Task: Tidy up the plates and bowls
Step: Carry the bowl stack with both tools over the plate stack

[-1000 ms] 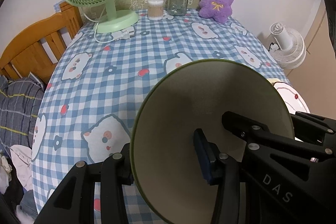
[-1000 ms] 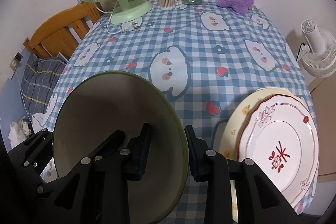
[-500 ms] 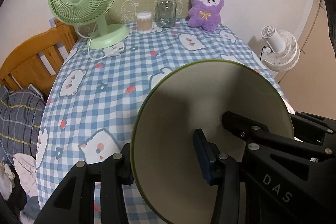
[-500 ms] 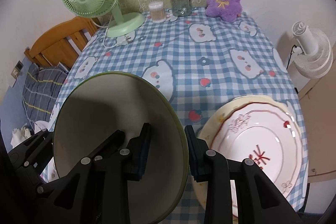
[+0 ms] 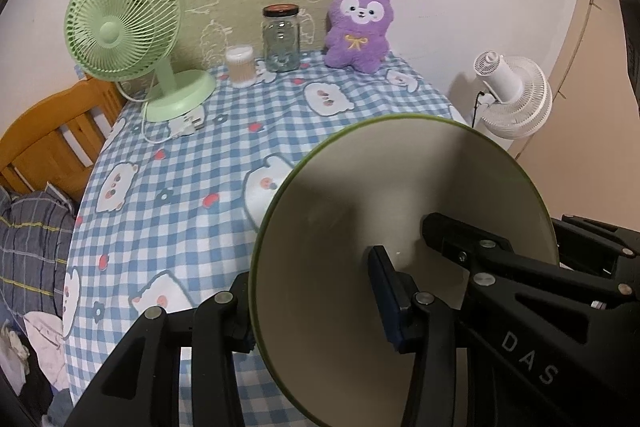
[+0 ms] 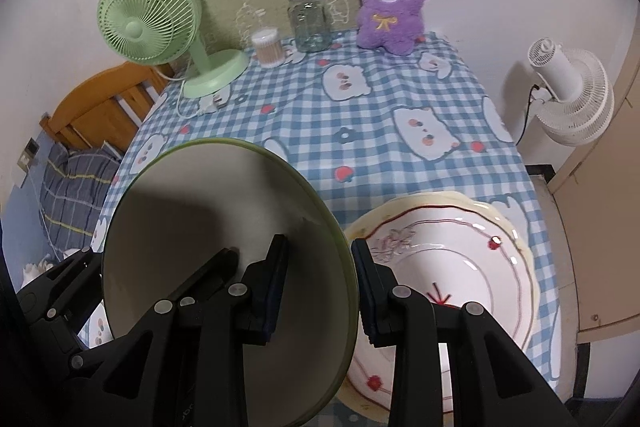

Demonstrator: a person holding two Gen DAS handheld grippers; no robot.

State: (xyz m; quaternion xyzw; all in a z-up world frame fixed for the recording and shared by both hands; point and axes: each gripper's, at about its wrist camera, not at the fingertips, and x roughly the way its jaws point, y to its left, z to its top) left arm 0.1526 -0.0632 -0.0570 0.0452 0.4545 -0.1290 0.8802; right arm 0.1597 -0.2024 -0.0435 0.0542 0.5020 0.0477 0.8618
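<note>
Both grippers pinch the same green-rimmed bowl (image 6: 224, 259) by opposite sides of its rim and hold it in the air, above the near edge of the table (image 6: 380, 131). The left gripper (image 5: 316, 307) has its jaws closed on the bowl's left rim; the right gripper (image 6: 320, 287) clamps the right rim, one finger inside and one outside. At the table's near right corner a red-patterned white plate (image 6: 460, 267) lies stacked on a cream plate (image 6: 520, 227). So the plates look gathered, while the bowl apparently remains to be set down, perhaps on that stack.
</note>
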